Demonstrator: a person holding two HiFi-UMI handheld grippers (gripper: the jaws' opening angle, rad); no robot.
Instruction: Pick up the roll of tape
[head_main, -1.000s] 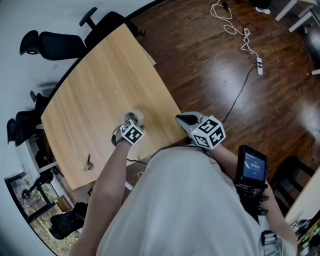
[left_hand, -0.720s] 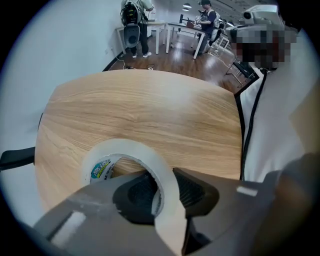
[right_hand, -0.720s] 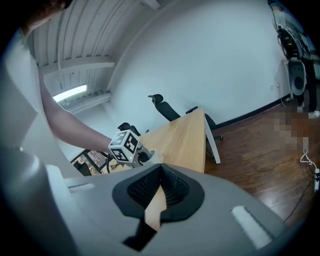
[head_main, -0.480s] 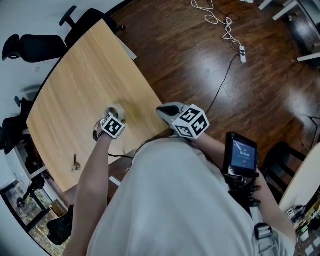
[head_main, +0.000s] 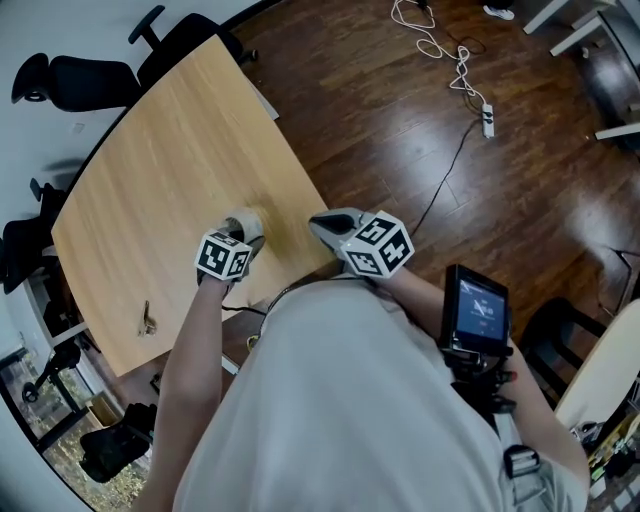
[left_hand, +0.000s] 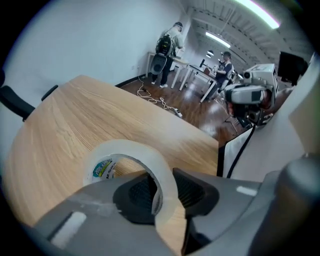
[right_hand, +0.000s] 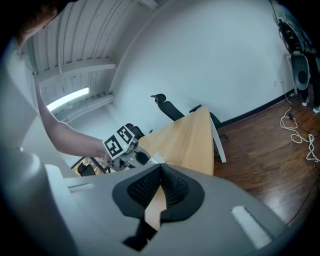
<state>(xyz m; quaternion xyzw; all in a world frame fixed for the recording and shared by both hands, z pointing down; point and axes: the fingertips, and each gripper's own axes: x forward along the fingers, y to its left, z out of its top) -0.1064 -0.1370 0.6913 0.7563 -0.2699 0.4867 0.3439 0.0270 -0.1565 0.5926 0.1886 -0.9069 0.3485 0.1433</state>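
Note:
A roll of clear tape (left_hand: 131, 148) with a green-printed core stands on edge between my left gripper's (left_hand: 162, 192) jaws. One pad is inside the ring and the other outside, shut on its wall. The head view shows that tape roll (head_main: 245, 219) at the tip of the left gripper (head_main: 238, 234), over the near edge of the wooden table (head_main: 170, 150). My right gripper (head_main: 322, 222) hovers just right of it at the table's edge. Its pads (right_hand: 172, 186) meet with nothing between them. The left gripper (right_hand: 131, 156) also shows in the right gripper view.
Black office chairs (head_main: 75, 78) stand along the table's far side. A small metal object (head_main: 146, 318) lies on the table near its left end. A power strip with a white cable (head_main: 487, 120) lies on the dark wood floor. A screen device (head_main: 474, 310) hangs at the person's right.
My left gripper has risen and rolled with the tape roll held in it. My right gripper has kept its place.

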